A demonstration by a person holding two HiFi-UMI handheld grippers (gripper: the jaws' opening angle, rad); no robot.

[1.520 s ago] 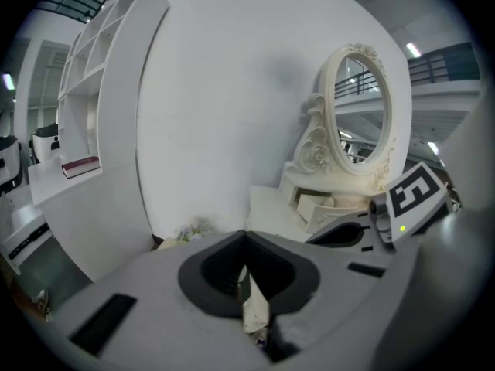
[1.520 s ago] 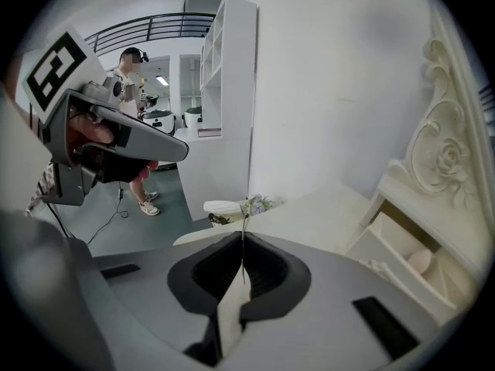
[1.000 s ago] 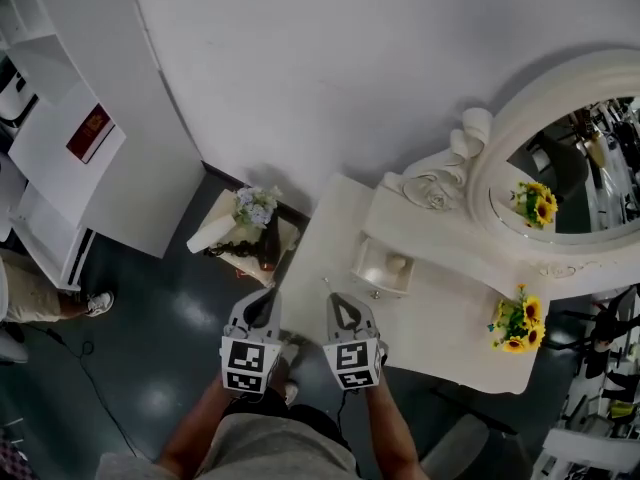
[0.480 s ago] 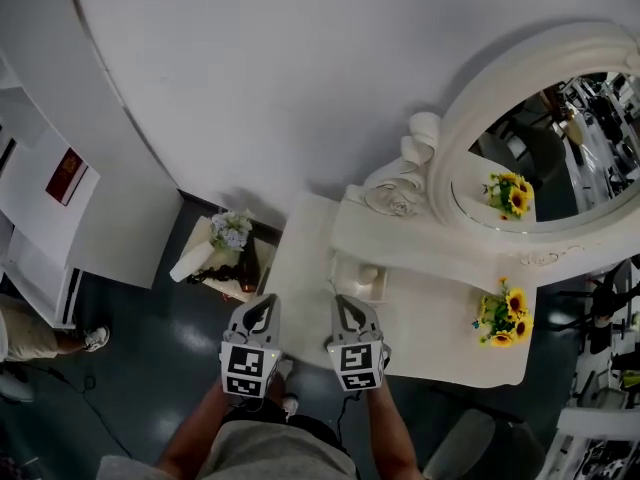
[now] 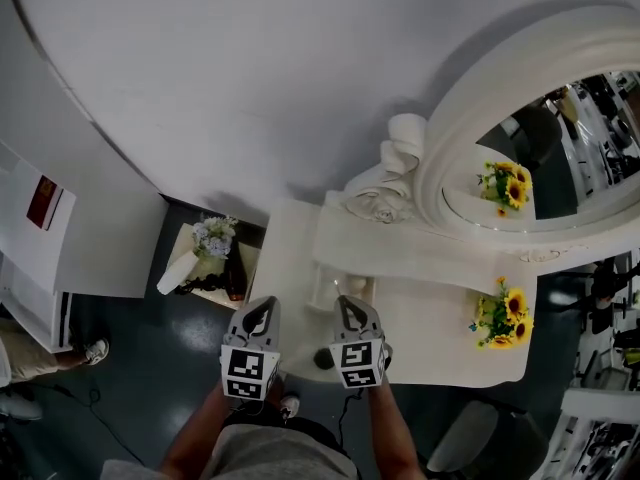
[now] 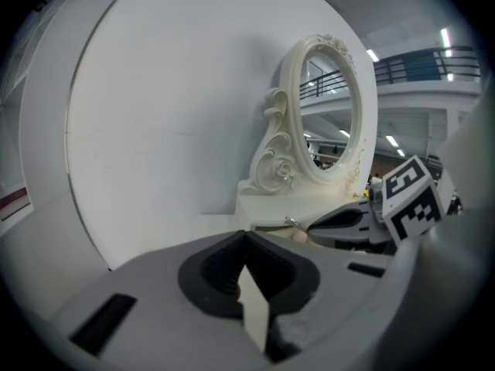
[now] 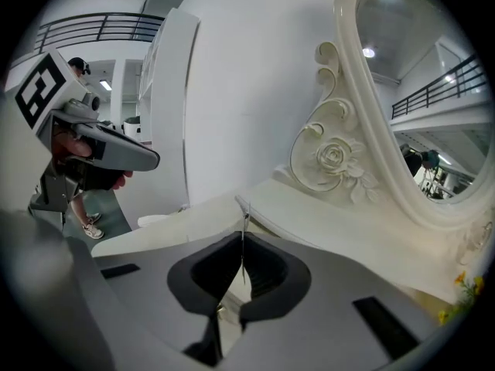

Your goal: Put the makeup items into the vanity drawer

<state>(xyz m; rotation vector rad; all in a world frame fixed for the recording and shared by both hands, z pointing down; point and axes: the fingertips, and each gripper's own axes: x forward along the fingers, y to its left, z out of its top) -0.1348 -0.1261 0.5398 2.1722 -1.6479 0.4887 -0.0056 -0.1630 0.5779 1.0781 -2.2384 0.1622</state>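
Note:
A white vanity [image 5: 430,333] with an oval mirror [image 5: 520,158] fills the right of the head view. Its small drawer [image 5: 335,290] stands pulled out at the left end of the top; what lies inside is too small to tell. My right gripper [image 5: 347,306] hovers just in front of that drawer, jaws shut and empty. Beside it to the left, my left gripper [image 5: 262,311] is over the floor at the vanity's left edge, also shut with nothing in it. The left gripper view has the drawer [image 6: 271,224] ahead and the right gripper [image 6: 313,226] alongside. No makeup item is clearly in view.
Sunflowers [image 5: 505,316] stand at the vanity's right end. A low side table [image 5: 190,268] with pale flowers and a dark bottle sits left of the vanity. A white cabinet [image 5: 60,238] stands further left, and a white wall [image 5: 250,78] lies behind.
Both grippers have moved toward the vanity, side by side. The drawer and mirror have slid left and nearer in the head view. Both jaws stayed shut.

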